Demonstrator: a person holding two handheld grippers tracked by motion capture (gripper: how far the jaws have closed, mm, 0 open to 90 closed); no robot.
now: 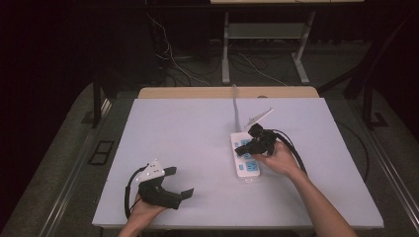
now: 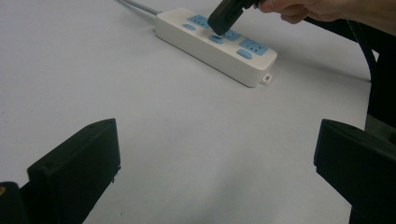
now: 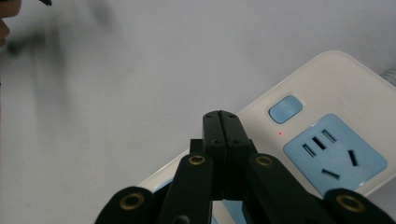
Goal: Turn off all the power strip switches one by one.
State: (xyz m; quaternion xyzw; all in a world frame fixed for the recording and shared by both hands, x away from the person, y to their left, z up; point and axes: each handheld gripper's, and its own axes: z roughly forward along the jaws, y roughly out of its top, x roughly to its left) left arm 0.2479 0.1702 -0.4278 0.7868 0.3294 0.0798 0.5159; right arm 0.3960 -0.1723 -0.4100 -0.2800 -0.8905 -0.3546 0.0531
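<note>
Right gripper point(image 3: 220, 122): jaws pressed together, tips on the power strip point(image 1: 245, 155). Left gripper point(image 1: 180, 181), at seven o'clock: jaws spread, empty.

A white power strip point(image 1: 245, 157) lies on the white table point(image 1: 188, 148).

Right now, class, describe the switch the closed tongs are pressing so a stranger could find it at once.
Start at the white table, then find the white power strip right of its middle. Along it run blue sockets, each with a small blue switch beside it. The right tongs, shut, touch the middle switch.
</note>
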